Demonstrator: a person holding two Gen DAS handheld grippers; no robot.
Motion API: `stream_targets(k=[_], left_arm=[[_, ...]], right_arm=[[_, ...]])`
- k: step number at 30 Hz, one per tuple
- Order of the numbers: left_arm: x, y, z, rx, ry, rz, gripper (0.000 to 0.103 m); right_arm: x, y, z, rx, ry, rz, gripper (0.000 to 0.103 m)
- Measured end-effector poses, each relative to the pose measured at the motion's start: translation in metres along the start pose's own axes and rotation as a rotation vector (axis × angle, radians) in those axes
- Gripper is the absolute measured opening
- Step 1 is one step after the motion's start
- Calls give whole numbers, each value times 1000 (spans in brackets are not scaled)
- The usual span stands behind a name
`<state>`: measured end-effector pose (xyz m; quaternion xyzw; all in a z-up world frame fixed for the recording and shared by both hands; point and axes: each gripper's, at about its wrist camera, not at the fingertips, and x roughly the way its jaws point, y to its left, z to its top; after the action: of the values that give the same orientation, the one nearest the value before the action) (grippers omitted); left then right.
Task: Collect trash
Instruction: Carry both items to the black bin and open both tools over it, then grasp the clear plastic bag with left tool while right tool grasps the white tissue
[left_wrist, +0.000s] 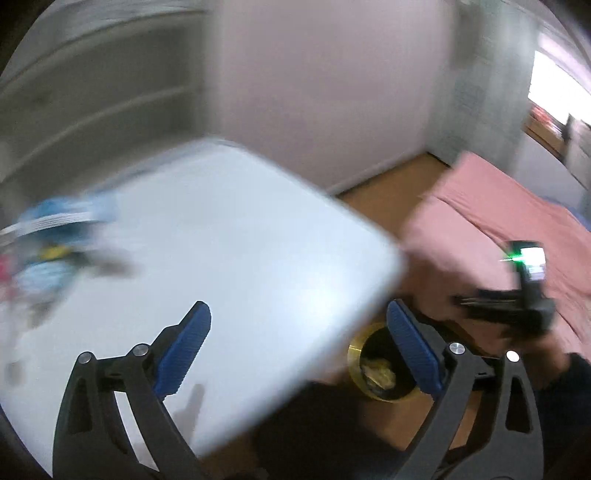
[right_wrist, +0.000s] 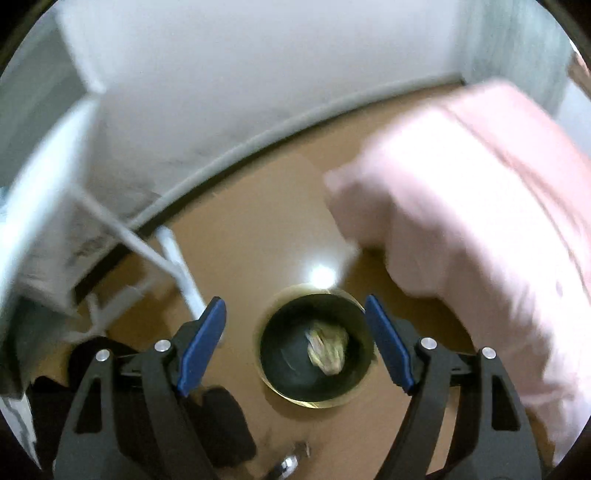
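Down in the bin (right_wrist: 314, 347), a crumpled wad (right_wrist: 327, 350) lies against its dark inside; the gold rim stands on the floor (right_wrist: 251, 236) beside the pink bed (right_wrist: 480, 221). Right gripper (right_wrist: 295, 343) hangs above it, fingers apart, empty. Left gripper (left_wrist: 299, 350) is spread too, over the white counter (left_wrist: 221, 251), whose edge hides part of the bin. Blurred clutter (left_wrist: 55, 240) at the counter's far left cannot be identified.

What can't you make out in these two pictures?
- Left wrist view: the colourful blue, yellow and red items at the white table's left edge are motion-blurred beyond naming.
- Left wrist view: the gold-rimmed round bin is partly hidden by the table and gripper finger.
- Right wrist view: the crumpled tan trash inside the bin is blurred; material unclear.
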<state>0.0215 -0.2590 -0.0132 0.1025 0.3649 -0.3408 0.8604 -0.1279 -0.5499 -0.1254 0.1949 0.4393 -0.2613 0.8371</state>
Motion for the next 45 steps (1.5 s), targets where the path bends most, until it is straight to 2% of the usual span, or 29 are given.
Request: stream_targets(k=[4,7,10,12,16,18,21,23,25,29,34,35,36,37,38,39,41,44,45], left_arm=[[-35,104,-8,-150,-49,206,95],[-54,191,-23,-305,-25,352,95],[-66,245,-34,-418,-22,426,95],[-67,266,-41,-447,-20,440,95],[-53,285,-39,-443,5,484,95],[-62,287,-43,-440,4,489,95],[-92,289,-50,-388,-57,466,95],[-103,294,-54,-339,-70,501,95],[-106,303,-59,-333,-58,526,95],[-76,315,-63,-329,2,458,95],[-39,337,-67,-363,49,482,95],[-36,342,-67,-376,48,484,92],[-35,346,-68,-389,46,475,75],[-35,347,-68,-396,47,464,62],[-36,347,-69,-401,56,444,39],[-38,347,-71,-405,60,425,27],[-46,342,-73,-404,47,430,21],[-64,326,-75,-377,25,448,18],[-71,319,-76,-375,14,444,18]], right_arm=[[-53,94,21,-149,-129,137,75],[-71,168,24,-262,-157,256,75],[-76,239,20,-376,-151,345,75],[-79,282,15,-443,-141,396,75],[-79,337,8,-551,-143,430,75],[-77,352,11,-584,-142,435,75],[-71,373,16,-600,-144,435,75],[-60,385,22,-596,-125,430,75],[-55,390,23,-586,-108,433,75],[-46,399,25,-592,-91,437,75],[-41,405,28,-618,-88,426,75],[-38,406,31,-621,-87,420,75],[-35,407,33,-622,-84,416,75],[-30,409,36,-619,-83,411,75],[-26,412,40,-618,-82,409,75],[-23,413,43,-617,-84,405,75],[-14,419,51,-617,-85,391,75],[2,430,60,-631,-65,372,72],[9,434,62,-640,-58,358,66]])
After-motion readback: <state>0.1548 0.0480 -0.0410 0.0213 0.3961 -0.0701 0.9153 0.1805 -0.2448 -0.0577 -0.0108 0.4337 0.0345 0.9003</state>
